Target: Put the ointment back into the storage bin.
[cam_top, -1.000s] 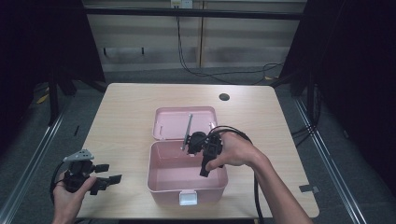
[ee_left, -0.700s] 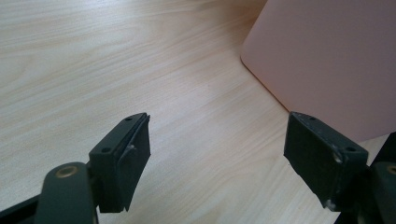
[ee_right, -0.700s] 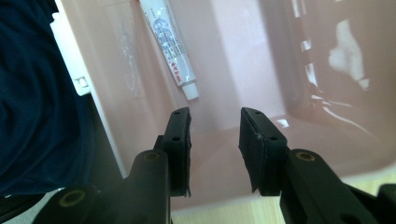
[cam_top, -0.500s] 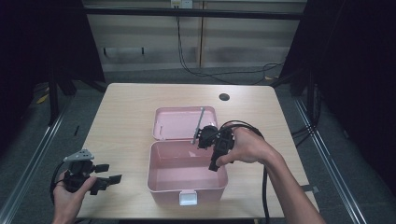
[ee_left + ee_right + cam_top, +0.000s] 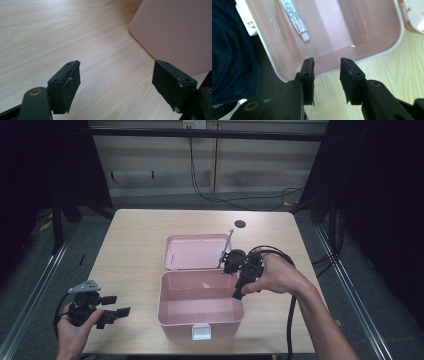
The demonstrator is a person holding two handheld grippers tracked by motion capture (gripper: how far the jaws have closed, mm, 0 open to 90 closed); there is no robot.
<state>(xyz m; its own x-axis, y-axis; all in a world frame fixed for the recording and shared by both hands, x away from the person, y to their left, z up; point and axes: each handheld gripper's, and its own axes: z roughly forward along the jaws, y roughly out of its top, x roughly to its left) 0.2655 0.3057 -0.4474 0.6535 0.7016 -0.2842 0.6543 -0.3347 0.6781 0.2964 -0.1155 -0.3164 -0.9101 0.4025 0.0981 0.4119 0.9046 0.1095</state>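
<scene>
An open pink box (image 5: 200, 319) stands at the front middle of the table, its lid (image 5: 195, 251) laid flat behind it. A hand holds my right gripper (image 5: 238, 293) over the box's right rim, jaws pointing down toward the person. In the right gripper view its jaws (image 5: 327, 61) stand a little apart with nothing between them. Below them are the box's rim (image 5: 397, 37) and a white tube (image 5: 294, 18) lying on the box floor. My left gripper (image 5: 119, 305) rests low at the table's front left, open wide, with the box's wall (image 5: 175, 32) to its right.
The wooden table (image 5: 135, 245) has a small black round mark (image 5: 240, 224) near its far edge. A white latch (image 5: 201, 332) sits on the box's front wall. Cables trail from both grippers. Dark floor and metal rails flank the table.
My right gripper has risen out of the box and moved right, from above the interior to above the right rim. The left gripper has stayed where it was.
</scene>
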